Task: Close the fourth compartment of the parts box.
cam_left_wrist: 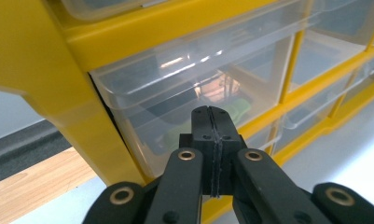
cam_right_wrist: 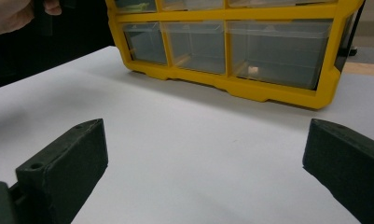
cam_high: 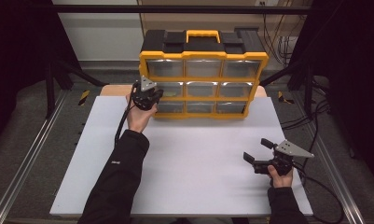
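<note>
Left gripper (cam_high: 152,97) up against the left end of the yellow drawer cabinet (cam_high: 203,57), level with its middle row. Jaws pressed flat together, pad on pad, nothing pinched between. In the left gripper view, left gripper (cam_left_wrist: 211,122) with tips just in front of a clear drawer (cam_left_wrist: 184,88), close to its front wall; touching or a hair short, cannot tell. Behind the tips, inside that drawer, a green object (cam_left_wrist: 236,108) and something orange-pink (cam_left_wrist: 217,89), both blurred through the plastic. To the left of the fingers, the yellow side post of the frame; to their right, further clear drawers running off along the row. Below and left of the tips, a strip of wooden board (cam_left_wrist: 31,186).

Right gripper (cam_high: 259,151) low over the white tabletop (cam_high: 198,158), well apart from the cabinet, held in the right hand (cam_high: 280,176) near the table's right edge. Jaws spread wide, nothing between them. In the right gripper view, right gripper (cam_right_wrist: 205,154) with one black finger (cam_right_wrist: 65,163) at each side and bare white surface in the gap. Well ahead of the fingertips, the cabinet's bottom row of drawers, a small pale object (cam_right_wrist: 253,70) in the right one. Far ahead to the left of the fingers, the left hand (cam_right_wrist: 12,16) at the cabinet's end.
</note>
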Demonstrator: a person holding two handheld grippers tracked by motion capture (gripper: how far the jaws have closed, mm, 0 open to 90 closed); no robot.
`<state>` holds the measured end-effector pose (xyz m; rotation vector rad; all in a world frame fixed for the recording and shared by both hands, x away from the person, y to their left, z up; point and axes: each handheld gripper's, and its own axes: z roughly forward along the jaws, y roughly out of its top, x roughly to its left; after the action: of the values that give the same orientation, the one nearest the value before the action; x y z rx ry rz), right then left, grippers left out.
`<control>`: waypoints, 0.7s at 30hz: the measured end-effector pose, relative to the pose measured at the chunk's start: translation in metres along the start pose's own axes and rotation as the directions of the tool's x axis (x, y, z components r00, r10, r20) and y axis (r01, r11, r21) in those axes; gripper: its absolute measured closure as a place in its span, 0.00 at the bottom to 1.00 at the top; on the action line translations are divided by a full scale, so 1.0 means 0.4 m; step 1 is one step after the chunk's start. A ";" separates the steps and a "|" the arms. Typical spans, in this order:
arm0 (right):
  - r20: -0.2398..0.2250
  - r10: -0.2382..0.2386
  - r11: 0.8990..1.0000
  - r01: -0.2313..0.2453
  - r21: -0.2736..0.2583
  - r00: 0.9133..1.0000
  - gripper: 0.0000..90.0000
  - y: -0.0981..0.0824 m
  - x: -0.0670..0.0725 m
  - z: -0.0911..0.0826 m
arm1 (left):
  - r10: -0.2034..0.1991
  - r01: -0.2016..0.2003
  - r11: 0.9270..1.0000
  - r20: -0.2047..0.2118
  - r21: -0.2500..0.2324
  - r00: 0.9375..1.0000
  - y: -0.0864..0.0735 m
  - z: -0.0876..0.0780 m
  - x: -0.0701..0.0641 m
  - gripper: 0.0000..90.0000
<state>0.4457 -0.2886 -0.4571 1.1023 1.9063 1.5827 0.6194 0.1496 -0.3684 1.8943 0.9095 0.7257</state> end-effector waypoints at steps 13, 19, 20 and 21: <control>0.000 0.003 1.000 -0.003 0.003 1.000 0.01 -0.001 -0.001 0.000 | -0.022 0.029 0.997 0.095 -0.069 0.995 -0.004 -0.070 -0.014 0.82; -0.001 0.002 1.000 -0.002 0.005 1.000 0.01 -0.002 -0.001 0.001 | -0.045 0.055 0.996 0.152 -0.063 0.987 -0.017 -0.101 -0.017 0.64; 0.000 -0.008 1.000 0.008 0.002 1.000 0.01 -0.002 -0.002 0.001 | -0.050 0.062 0.996 0.160 -0.067 0.986 -0.020 -0.106 -0.017 0.60; 0.000 -0.008 1.000 0.008 0.002 1.000 0.01 -0.002 -0.002 0.001 | -0.053 0.067 0.995 0.171 -0.073 0.984 -0.023 -0.111 -0.018 0.57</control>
<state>0.4464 -0.2891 -0.4583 1.0937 1.9106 1.5772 0.5783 0.1674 -0.3579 1.8204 0.8156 0.5479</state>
